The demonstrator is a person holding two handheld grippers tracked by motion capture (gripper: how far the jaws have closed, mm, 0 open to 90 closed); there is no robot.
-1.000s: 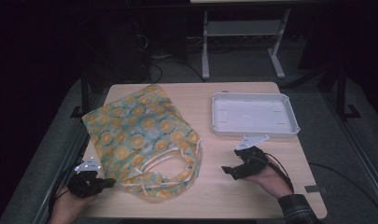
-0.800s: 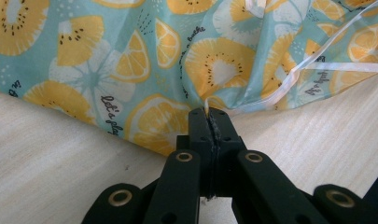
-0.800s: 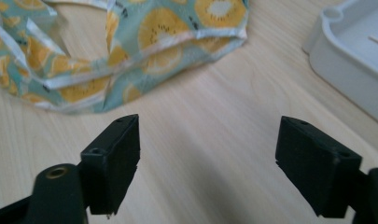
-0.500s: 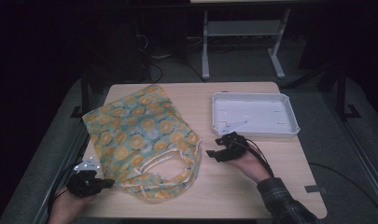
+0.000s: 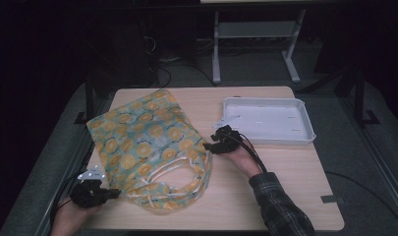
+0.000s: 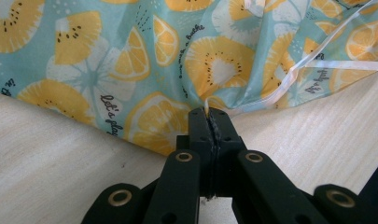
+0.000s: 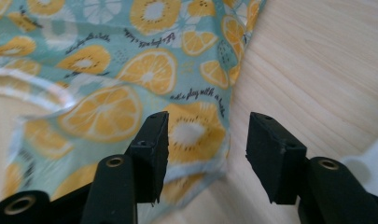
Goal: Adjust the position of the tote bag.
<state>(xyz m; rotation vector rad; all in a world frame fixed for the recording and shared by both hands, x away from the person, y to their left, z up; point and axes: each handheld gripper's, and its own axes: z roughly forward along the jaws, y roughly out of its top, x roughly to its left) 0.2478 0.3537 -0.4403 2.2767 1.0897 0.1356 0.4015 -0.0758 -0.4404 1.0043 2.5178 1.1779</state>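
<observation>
left gripper [image 5: 113,193], at the near left corner of the wooden table [image 5: 295,196]: jaws pressed together on a pinch of the tote bag's [image 5: 147,142] edge fabric, seen close in the left gripper view [image 6: 209,112], where a thin white strip of the cloth sits between the jaw tips. tote bag, centre-left of the table: teal cloth printed with orange slices, lying flat and slightly rumpled, its white handles [image 5: 179,167] looped on top near the mouth, which faces the person. right gripper [image 5: 212,146], at the bag's right edge: jaws spread wide, the bag's corner [image 7: 200,140] lying between and below them in the right gripper view; whether they touch the cloth cannot be told. white tray [image 5: 304,135], at the far right of the table: just beyond the right hand [image 5: 243,157].
</observation>
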